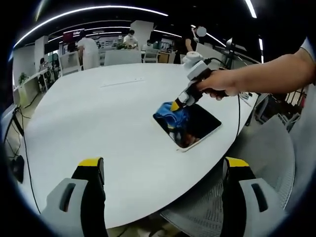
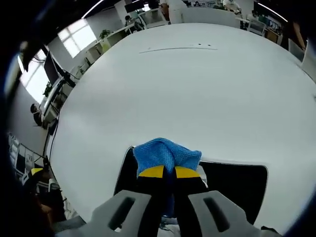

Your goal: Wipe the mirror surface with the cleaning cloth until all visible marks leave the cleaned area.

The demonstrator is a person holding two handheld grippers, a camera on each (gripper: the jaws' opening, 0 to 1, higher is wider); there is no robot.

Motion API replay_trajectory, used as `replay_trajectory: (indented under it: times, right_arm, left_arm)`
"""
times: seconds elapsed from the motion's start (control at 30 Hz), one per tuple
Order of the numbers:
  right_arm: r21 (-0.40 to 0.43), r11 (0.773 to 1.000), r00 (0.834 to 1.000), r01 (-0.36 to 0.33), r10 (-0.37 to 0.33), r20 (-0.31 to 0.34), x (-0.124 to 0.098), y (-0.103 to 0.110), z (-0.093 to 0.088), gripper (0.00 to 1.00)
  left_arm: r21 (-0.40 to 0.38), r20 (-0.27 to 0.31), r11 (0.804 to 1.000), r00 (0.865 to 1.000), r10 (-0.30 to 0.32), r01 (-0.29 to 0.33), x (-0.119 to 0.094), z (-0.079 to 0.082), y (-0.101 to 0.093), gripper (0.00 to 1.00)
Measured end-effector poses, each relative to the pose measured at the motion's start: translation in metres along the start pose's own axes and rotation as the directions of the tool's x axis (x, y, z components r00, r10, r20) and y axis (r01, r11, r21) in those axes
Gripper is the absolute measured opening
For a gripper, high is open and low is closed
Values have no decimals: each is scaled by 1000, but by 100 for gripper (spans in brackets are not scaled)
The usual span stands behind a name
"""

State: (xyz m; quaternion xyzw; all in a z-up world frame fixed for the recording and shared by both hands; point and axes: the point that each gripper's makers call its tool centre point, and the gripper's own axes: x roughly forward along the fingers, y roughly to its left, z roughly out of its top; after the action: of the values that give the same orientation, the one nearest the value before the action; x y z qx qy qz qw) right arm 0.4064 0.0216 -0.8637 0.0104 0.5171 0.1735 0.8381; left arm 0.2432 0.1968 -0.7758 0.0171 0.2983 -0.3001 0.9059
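Cloth (image 2: 167, 154) pinched in right gripper (image 2: 169, 172), on mirror (image 2: 237, 183).

1. Bright, even light from ceiling strips (image 1: 89, 10) toward twelve o'clock.
2. Window (image 2: 79, 37) glare at ten o'clock (blown out).
3. Fisheye bending at edges; background soft.

White oval table (image 1: 98, 113), surface matte, plain. Mirror (image 1: 197, 126) lies flat on it near table's edge, dark reflective face up, pale frame around it. Blue cleaning cloth (image 2: 165, 154) rests bunched on mirror's end, not on bare tabletop. Faint thin seam line (image 2: 177, 48) crosses far part of tabletop. Grey mesh chair (image 1: 261, 163) stands just beside table edge.
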Motion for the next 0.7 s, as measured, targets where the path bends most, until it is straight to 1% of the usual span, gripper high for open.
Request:
replay_trajectory:
  times: [0.13,0.23,0.37,0.47,0.57,0.6,0.7]
  right_arm:
    - [4,1000,1000,11,-11,-2,-1,-7,-1,0]
    - [12,1000,1000,5,-5,2,0,-6,0,0]
    - [-16,1000,1000,9,-9,2,3,-6,1,0]
    - [-22,1000,1000,11,-11,9,2,-6,0,0]
    - [-32,999,1000,10,-11,-8,-4,-1,-9,0]
    - [-46,999,1000,7,-8,-9,-7,0,-13,0]
    - [-54,999,1000,5,-5,-3,-13,1,-20,0]
  left_arm:
    - [5,-1,1000,1000,0,0,0,1,-1,99]
    - [10,1,1000,1000,1,-1,0,2,-1,99]
    - [11,1,1000,1000,8,-8,-2,3,0,99]
    - [12,3,1000,1000,13,-13,-3,3,1,99]
    - [12,2,1000,1000,14,-14,-4,1,2,99]
    - [12,0,1000,1000,14,-14,-4,0,1,99]
    - [13,0,1000,1000,12,-12,-4,0,0,99]
